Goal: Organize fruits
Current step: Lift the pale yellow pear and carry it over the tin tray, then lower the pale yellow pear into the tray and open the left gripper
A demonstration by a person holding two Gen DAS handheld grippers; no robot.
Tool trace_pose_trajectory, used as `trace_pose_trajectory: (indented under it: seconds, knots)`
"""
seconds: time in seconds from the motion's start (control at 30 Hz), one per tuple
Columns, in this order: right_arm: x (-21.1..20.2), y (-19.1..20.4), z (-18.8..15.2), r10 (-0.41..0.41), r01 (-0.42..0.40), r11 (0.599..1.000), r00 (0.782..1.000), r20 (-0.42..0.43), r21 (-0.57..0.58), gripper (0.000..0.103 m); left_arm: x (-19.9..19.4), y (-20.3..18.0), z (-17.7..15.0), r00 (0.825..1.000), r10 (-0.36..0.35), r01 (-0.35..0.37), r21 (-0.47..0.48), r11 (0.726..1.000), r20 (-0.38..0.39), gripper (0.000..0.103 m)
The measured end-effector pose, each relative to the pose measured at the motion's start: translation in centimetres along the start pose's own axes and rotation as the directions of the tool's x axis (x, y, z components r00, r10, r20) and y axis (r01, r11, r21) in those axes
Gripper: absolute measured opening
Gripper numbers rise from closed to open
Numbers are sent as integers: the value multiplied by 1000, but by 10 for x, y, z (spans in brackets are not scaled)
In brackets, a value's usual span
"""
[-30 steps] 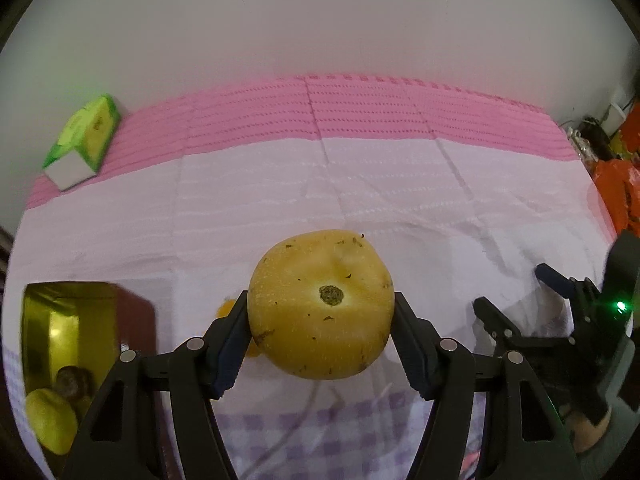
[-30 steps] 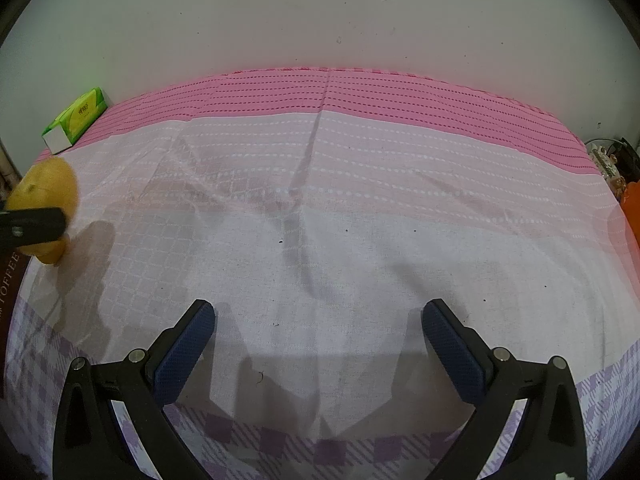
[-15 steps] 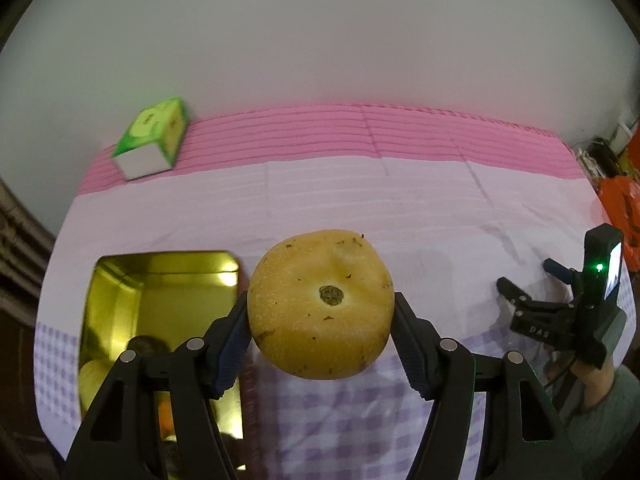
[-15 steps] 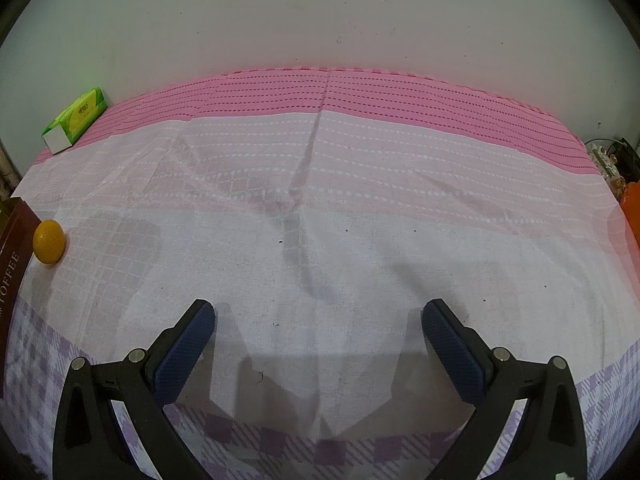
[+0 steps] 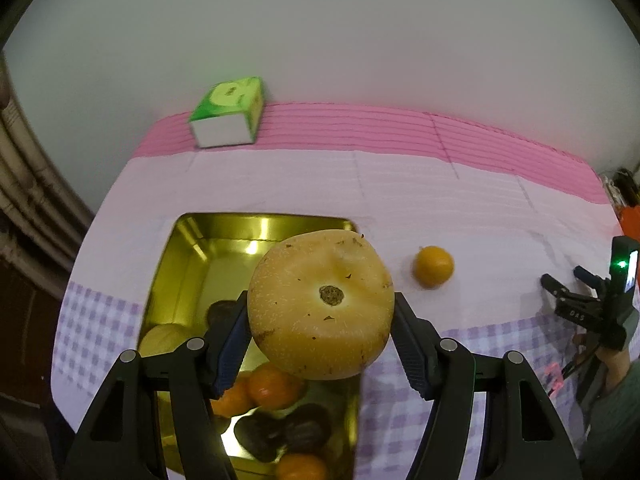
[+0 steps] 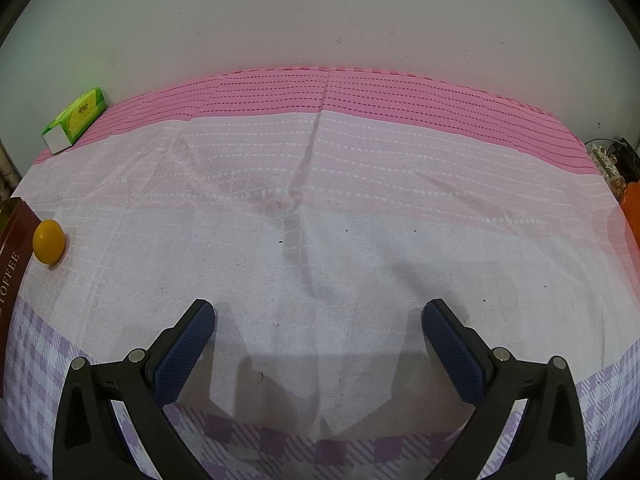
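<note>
- A large round yellow-brown pear (image 5: 320,304) is clamped between the two blue-padded fingers of the left gripper (image 5: 320,336), its dark calyx end turned towards the camera
- The pear is held over the right-hand rim of the open gold-coloured rectangular tin (image 5: 192,248), so the free floor of the tin lies ahead and to the left of the fruit
- The near part of the tin is already filled: small oranges (image 5: 272,388), dark round fruits (image 5: 280,432) and a pale yellow fruit (image 5: 164,340) are seen there, while the far part is bare
- A loose small orange (image 5: 434,267) is left on the pink-and-white cloth (image 5: 440,208), just beside the tin's right wall and well apart from the right gripper (image 6: 318,332)
- The right gripper is held spread wide with nothing between its fingers, over bare cloth
- A green tissue pack (image 5: 228,118) is set at the far edge, clear of the path
</note>
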State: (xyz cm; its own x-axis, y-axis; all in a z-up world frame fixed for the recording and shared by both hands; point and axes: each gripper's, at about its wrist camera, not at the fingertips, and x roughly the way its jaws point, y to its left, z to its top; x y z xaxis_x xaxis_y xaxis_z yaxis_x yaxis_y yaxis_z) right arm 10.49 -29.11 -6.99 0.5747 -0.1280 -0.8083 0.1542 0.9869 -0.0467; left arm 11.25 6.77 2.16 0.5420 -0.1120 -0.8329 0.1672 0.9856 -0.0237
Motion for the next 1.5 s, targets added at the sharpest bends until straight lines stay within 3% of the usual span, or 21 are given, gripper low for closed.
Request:
trace_pose_trajectory:
  seconds: [0.53,0.9,1.13,1.5]
  knots:
    - [0,-2,1,-8,8,1000,1000,-1,14,103,-3,57,-23,1000,19,-19,-89,996,5,66]
    - [0,6,4,-34,35,998,999,-6,45,103,-4,73,-31,999,30,-29,-110,994,12,66]
    - [-18,45,10,13,-13,1000,1000,23,-20,102,1,74,-34,1000,26,-26,-109,994,-2,66]
    - [-38,138,13,163,-158,969,986,11,-191,102,9,59,-42,999,-4,3,-39,999,-43,66]
